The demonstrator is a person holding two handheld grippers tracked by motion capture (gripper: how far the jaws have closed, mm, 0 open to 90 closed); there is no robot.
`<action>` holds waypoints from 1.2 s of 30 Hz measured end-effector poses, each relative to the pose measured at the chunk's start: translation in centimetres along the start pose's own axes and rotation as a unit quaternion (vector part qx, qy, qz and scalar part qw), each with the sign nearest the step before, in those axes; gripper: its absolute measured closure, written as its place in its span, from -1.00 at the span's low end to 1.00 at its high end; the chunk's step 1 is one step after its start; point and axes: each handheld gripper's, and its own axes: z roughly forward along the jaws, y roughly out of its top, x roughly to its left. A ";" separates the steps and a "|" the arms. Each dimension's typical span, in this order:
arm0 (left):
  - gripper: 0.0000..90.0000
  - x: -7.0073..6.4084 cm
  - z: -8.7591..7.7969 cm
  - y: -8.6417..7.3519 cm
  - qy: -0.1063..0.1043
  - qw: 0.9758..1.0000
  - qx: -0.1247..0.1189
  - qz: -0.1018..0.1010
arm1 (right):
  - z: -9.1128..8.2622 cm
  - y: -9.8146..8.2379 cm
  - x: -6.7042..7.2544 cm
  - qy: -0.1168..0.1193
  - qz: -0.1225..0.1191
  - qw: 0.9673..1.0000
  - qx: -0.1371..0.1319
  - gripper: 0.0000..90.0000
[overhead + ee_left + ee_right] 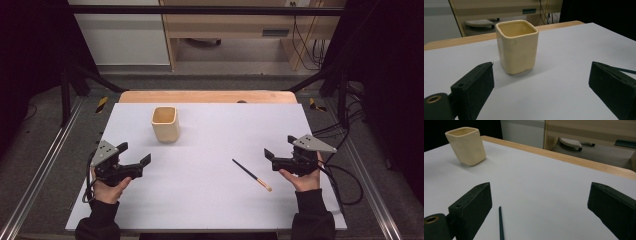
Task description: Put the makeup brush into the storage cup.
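Both the left gripper (136,154) and right gripper (280,146) are held released and empty, the slim dark chopstick with pale tip (251,175) lying just beside the right gripper, the square cream ceramic cup (165,124) standing ahead of the left gripper on the white bench (210,200).

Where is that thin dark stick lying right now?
In the high view the dark stick lies flat on the white table, right of centre, just left of the right gripper and far from the cream cup.

Even overhead light brightens the white tabletop (210,200); surroundings fall dark (nearly black at both sides); the cream square cup (517,46) casts a soft shadow; nearby black jaws blur slightly.
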 end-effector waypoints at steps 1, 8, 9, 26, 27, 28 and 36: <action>-0.87 0.0 0.0 0.0 0.000 1.000 0.000 0.000 | 0.0 0.0 0.0 0.000 0.000 1.000 0.000 -0.87; -0.87 -0.2 0.4 -0.5 0.001 1.000 0.012 0.004 | -0.1 -0.1 0.0 -0.007 -0.005 1.000 0.018 -0.82; -0.87 -0.2 0.4 -0.5 0.001 1.000 0.012 0.004 | 0.0 -0.1 0.1 -0.007 -0.005 1.000 0.019 -0.82; -0.86 -0.5 1.3 -1.3 0.000 0.999 0.035 0.010 | 1.3 0.3 1.2 0.000 -0.024 0.997 0.067 -0.79; -0.86 -0.5 1.3 -1.3 0.001 0.999 0.035 0.010 | 1.4 0.3 1.4 0.000 -0.028 0.997 0.071 -0.78; -0.86 -0.5 1.4 -1.4 0.001 0.999 0.036 0.010 | 1.5 0.4 1.5 0.001 -0.028 0.997 0.075 -0.78; -0.86 -0.7 1.4 -1.5 0.001 0.999 0.040 0.015 | 3.1 1.0 3.0 0.012 -0.049 0.992 0.113 -0.75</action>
